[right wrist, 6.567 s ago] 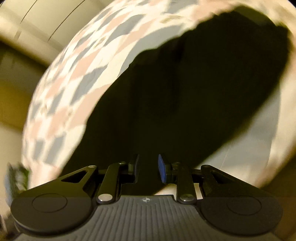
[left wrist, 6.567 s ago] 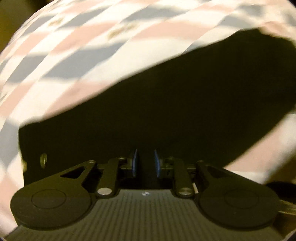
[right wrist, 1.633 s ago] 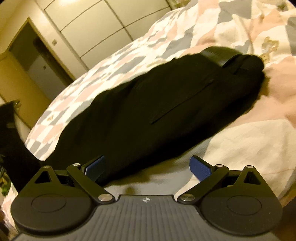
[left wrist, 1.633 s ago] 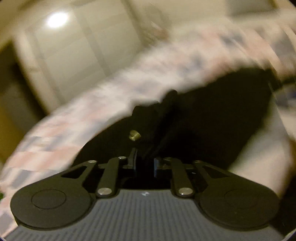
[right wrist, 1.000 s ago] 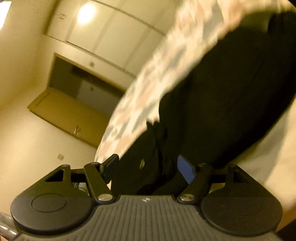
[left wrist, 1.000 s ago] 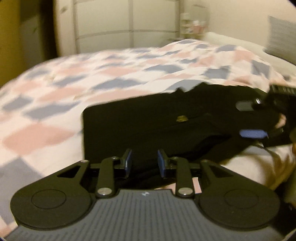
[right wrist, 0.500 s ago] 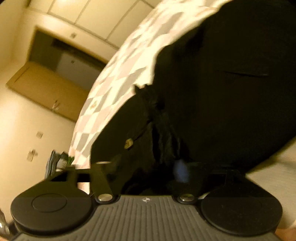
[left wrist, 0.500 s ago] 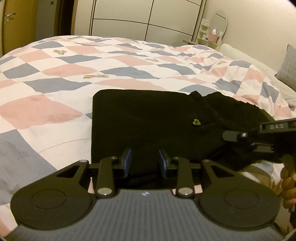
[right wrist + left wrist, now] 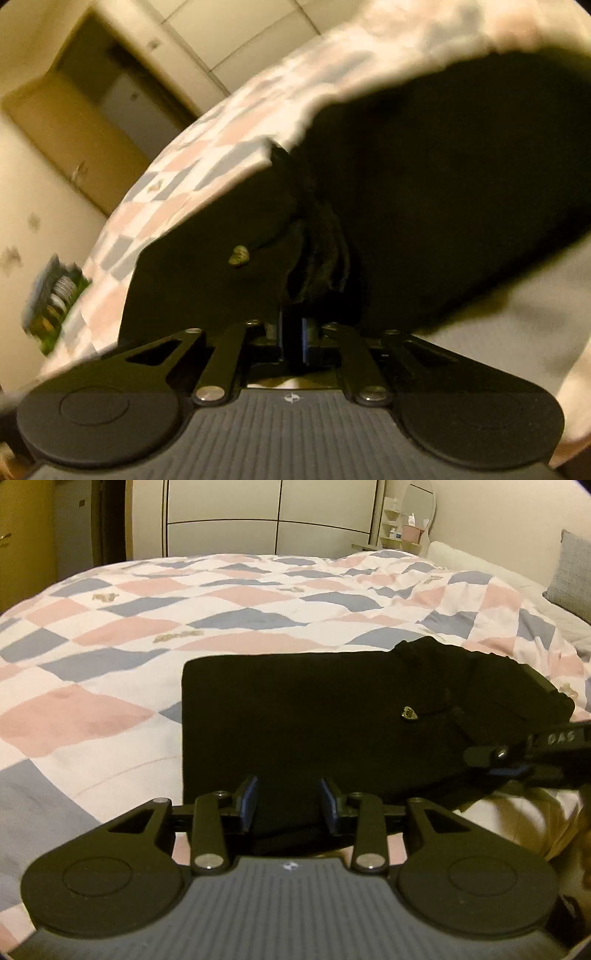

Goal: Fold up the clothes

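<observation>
The black garment (image 9: 314,716) now lies flat on the bed (image 9: 110,709), doubled into a rectangle; 1.6 s ago it was still airborne. The left gripper (image 9: 288,805) has released and stands spread at the near edge. The right gripper (image 9: 291,339) has pinched shut on the bunched waistband end, probably for the next fold.

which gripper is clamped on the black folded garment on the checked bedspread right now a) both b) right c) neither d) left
b: the right gripper has its blue pads nearly together on the black folded garment, while the left gripper stands open over the garment's near edge.
</observation>
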`<control>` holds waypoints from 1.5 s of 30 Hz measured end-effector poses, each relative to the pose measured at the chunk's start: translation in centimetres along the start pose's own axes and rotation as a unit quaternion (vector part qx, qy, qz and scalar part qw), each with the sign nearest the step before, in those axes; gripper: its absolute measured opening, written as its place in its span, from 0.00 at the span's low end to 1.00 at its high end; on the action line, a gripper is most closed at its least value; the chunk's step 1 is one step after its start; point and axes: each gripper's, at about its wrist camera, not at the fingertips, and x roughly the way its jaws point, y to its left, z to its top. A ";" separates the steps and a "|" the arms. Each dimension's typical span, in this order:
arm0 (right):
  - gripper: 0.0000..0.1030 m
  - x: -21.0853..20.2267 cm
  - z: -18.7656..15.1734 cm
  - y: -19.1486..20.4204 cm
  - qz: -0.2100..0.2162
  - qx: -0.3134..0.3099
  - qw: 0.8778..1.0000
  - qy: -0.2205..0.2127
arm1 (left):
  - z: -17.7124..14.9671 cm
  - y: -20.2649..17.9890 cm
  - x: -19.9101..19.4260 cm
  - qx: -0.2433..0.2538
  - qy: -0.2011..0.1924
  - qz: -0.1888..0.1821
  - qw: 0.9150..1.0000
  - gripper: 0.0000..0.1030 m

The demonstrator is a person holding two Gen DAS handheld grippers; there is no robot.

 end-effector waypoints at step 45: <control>0.61 -7.3 -3.8 6.3 -0.059 -0.136 0.986 -0.077 | -0.4 -4.3 -6.4 0.017 0.036 0.113 0.993 0.36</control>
